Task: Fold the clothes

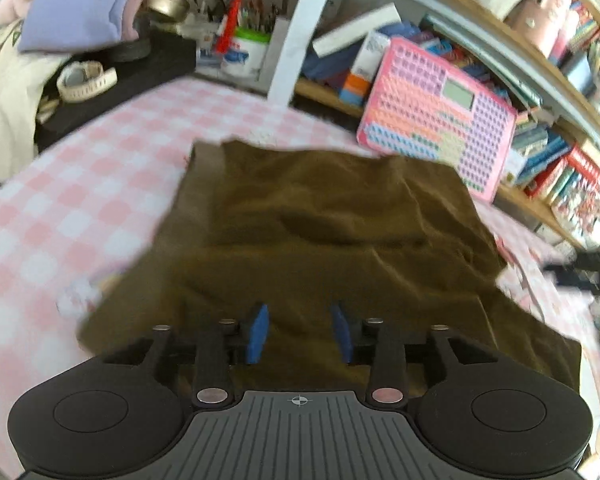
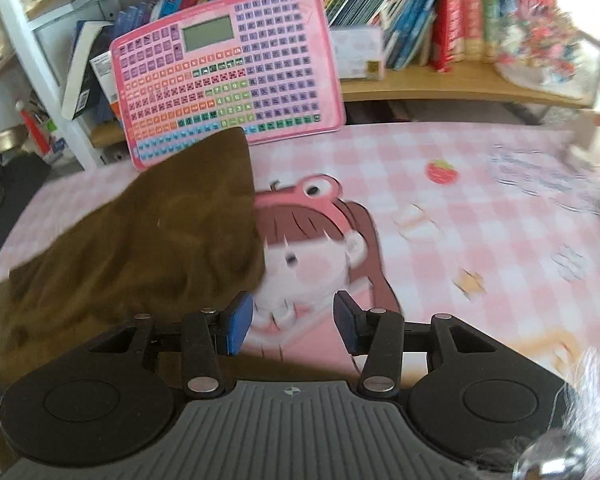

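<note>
A brown garment [image 1: 320,240] lies partly folded on the pink checked table cover [image 1: 80,208]. My left gripper [image 1: 300,334] is open and empty, just above the garment's near part. In the right wrist view the same brown garment [image 2: 140,240] lies at the left on the table cover [image 2: 480,208]. My right gripper [image 2: 294,326] is open and empty beside the garment's right edge, over a cartoon girl print [image 2: 316,248].
A pink toy keyboard tablet [image 2: 228,80] leans against the bookshelf [image 2: 440,88] behind the table; it also shows in the left wrist view [image 1: 436,116]. A pile of clothes [image 1: 72,4], a watch [image 1: 85,80] and a pen tub [image 1: 244,48] stand at the far left.
</note>
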The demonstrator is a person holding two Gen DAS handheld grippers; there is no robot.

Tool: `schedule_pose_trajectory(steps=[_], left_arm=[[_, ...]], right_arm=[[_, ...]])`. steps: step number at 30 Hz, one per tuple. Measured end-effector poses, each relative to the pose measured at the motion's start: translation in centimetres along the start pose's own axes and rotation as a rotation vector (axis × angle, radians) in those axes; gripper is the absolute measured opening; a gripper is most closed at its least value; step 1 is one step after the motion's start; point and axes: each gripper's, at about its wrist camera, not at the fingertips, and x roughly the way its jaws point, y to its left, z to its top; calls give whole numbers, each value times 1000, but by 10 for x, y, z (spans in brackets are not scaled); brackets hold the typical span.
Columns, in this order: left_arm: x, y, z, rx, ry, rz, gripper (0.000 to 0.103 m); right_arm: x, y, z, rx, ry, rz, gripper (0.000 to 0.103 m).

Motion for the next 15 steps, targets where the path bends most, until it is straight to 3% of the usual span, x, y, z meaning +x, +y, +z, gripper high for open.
schedule_pose_trajectory(steps=[4, 9, 12, 13, 14, 15], left_arm=[[5, -14, -13, 20, 46, 65, 45], [6, -16, -15, -4, 52, 105, 46], [9, -18, -14, -1, 52, 129, 47], [10, -19, -14, 0, 51, 133, 47], [10, -20, -15, 2, 50, 136, 48], [10, -21, -15, 3, 50, 139, 48]], right_arm=[[41, -1, 19, 70, 46, 96, 58], [73, 15, 18, 64, 102, 136, 54], [80, 31, 15, 15, 95, 94, 37], [82, 37, 15, -9, 91, 83, 25], [83, 43, 15, -33, 90, 84, 6], [82, 49, 15, -50, 73, 78, 6]])
